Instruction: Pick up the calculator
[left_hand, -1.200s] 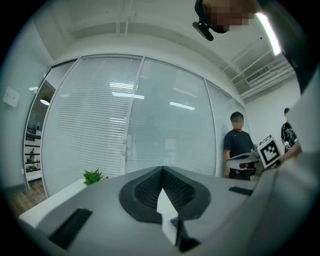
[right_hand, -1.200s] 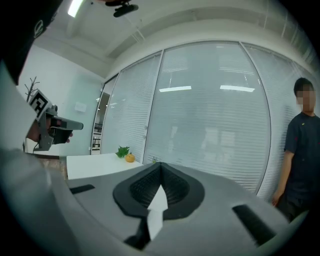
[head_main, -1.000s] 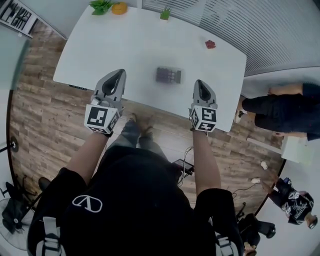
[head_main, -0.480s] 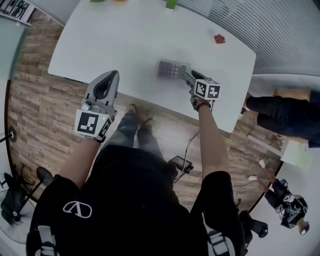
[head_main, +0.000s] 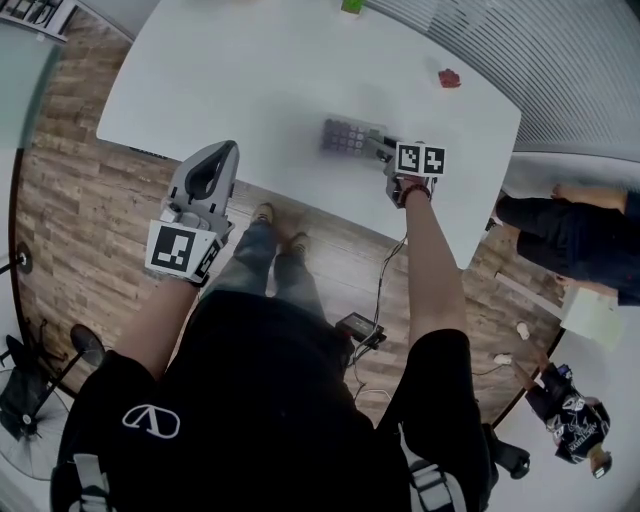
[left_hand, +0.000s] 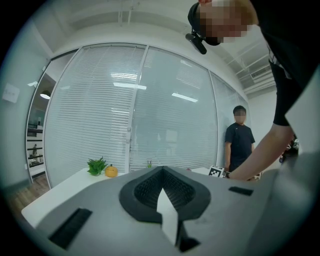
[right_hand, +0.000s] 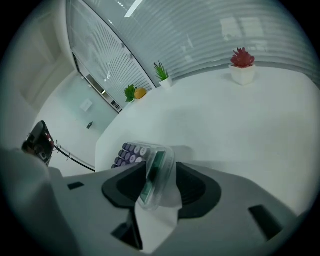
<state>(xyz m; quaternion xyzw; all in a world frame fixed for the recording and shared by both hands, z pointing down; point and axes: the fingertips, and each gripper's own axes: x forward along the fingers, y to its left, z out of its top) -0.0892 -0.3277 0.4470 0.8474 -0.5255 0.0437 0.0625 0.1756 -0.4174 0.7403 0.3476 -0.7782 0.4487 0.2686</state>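
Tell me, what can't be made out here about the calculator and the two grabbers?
Calculator key labels: head view, blurred and too small.
Its display: right gripper view, turned edge-on between the right gripper jaws.
Whether it is off the table: its underside is covered by those jaws.
Calculator from the left gripper: that view's own grey body blocks it.

The right gripper (head_main: 383, 150) is no longer at the near edge of the table (head_main: 250, 80), right of centre in the head view. It is now higher up, at the right end of the calculator (head_main: 346, 135), with its marker cube rolled over, and its jaws now clasp the calculator's display end. The left gripper (head_main: 222, 152) now sits slightly further toward the lower left.
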